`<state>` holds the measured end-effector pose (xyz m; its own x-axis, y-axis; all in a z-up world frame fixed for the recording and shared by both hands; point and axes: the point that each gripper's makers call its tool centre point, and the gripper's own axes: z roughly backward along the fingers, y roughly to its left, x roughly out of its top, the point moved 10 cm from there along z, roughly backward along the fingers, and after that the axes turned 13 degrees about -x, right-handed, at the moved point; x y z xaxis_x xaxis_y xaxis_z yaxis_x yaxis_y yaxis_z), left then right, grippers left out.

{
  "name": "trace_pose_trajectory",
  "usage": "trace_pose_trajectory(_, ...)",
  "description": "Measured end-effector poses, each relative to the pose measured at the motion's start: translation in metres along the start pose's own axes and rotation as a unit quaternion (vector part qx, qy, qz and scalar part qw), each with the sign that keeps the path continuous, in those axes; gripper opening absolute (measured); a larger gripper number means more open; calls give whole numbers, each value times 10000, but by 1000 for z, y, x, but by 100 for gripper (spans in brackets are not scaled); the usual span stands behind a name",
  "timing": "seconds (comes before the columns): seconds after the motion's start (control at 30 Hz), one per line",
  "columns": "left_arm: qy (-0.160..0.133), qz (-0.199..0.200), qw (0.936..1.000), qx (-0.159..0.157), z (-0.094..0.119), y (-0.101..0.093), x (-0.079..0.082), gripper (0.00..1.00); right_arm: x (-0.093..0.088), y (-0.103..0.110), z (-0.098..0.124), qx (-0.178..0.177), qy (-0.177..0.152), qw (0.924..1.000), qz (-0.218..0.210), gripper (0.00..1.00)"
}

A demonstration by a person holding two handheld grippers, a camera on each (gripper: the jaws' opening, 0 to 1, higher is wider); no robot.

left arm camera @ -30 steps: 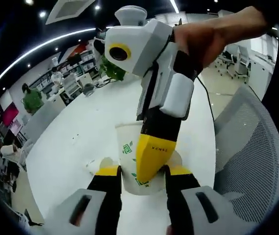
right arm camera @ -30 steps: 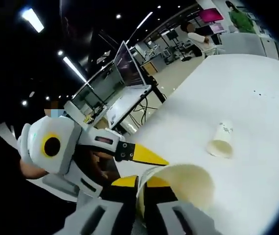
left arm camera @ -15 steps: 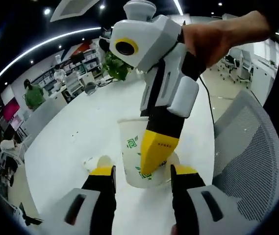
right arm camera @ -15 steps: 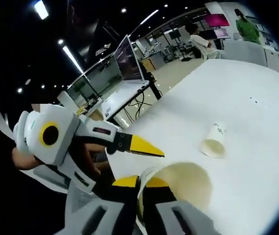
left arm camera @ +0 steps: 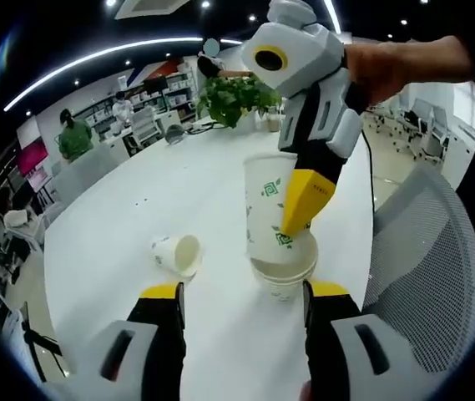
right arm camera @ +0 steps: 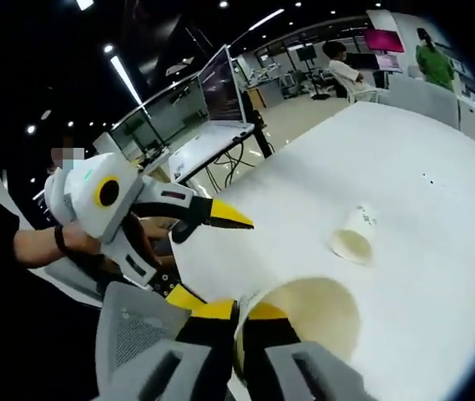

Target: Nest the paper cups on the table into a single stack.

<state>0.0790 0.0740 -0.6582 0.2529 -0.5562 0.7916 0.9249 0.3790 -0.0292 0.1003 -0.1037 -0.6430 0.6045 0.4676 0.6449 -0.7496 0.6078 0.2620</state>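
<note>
A white paper cup with green print (left arm camera: pixel 266 200) hangs upright in my right gripper (left arm camera: pixel 304 200), whose yellow jaws are shut on the cup's wall. The cup's base rests in or just over a short stack of cups (left arm camera: pixel 283 271) on the white table (left arm camera: pixel 103 242). My left gripper (left arm camera: pixel 245 294) is open with nothing between its jaws, a little short of the stack. Another cup (left arm camera: pixel 177 253) lies on its side to the stack's left. In the right gripper view my right gripper (right arm camera: pixel 237 313) pinches the rim of the held cup (right arm camera: pixel 316 322). The lying cup (right arm camera: pixel 352 244) is beyond, and a left gripper fingertip (right arm camera: pixel 229 219) shows at left.
A grey mesh chair (left arm camera: pixel 425 251) stands close to the table's edge at right, seen also as a chair back (right arm camera: pixel 128 330). A potted plant (left arm camera: pixel 237 96) stands at the table's far end. Desks with a monitor (right arm camera: pixel 220 88) and people lie beyond.
My left gripper has drawn back from the cup that stood between its jaws, and they have spread wider. The right gripper keeps its cup, and the stack below it has come into sight.
</note>
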Motion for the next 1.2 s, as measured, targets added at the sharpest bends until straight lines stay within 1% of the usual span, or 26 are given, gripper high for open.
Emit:
trace_pose_trajectory(0.1,-104,187,9998,8,1,1,-4,58,-1,1,0,-31,60,9999,89,0)
trace_pose_trajectory(0.2,-245,367,9990,19,2,4,-7,58,-3,1,0,-191,175,9989,382,0)
trace_pose_trajectory(0.3,-389,630,9973,-2,3,9,-12,61,-5,2,-4,-249,291,9973,625,0)
trace_pose_trajectory(0.37,-405,668,9969,4,2,11,-15,62,-6,5,-5,-275,344,9960,783,0)
trace_pose_trajectory(0.4,-413,687,9968,-2,2,8,-14,62,-6,6,-5,-284,368,9953,846,0)
trace_pose_trajectory(0.47,-428,724,9965,6,2,9,-15,62,-8,12,-7,-300,400,9947,899,0)
trace_pose_trajectory(0.63,-456,778,9959,16,4,7,-16,63,-7,12,-9,-368,489,9917,1128,0)
trace_pose_trajectory(0.8,-443,820,9956,-4,4,2,-18,63,-10,18,-12,-421,576,9880,1372,0)
trace_pose_trajectory(0.87,-434,826,9956,-3,4,3,-20,63,-8,13,-13,-424,602,9872,1416,0)
trace_pose_trajectory(1.2,-421,852,9955,-8,4,2,-20,62,-8,13,-15,-443,637,9864,1451,1)
